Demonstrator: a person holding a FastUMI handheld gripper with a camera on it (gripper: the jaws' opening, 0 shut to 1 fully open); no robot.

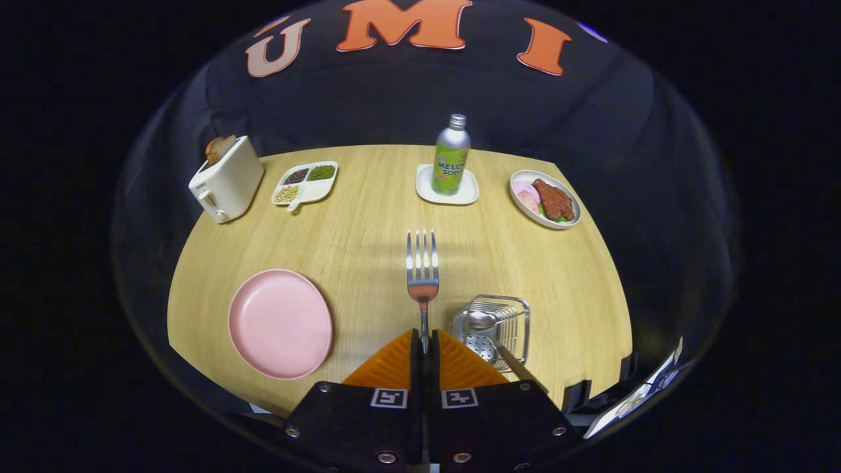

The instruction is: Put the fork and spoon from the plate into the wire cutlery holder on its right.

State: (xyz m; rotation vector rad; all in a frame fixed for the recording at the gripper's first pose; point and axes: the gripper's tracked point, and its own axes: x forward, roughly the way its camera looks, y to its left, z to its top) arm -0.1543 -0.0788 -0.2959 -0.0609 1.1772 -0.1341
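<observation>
Riding on the tool (425, 341), looking forward along its fingers, angling down over the desk (368, 217) from its near edge toward the wall.

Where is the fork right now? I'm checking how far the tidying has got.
The fork is clamped by its handle between the gripper fingers, tines pointing ahead, held above the table between the pink plate and the wire cutlery holder.

The bottle (451, 157) standing well beyond the fingers carries a label with words on it; the square black-and-white markers at the fingers' base bear no letters.
</observation>
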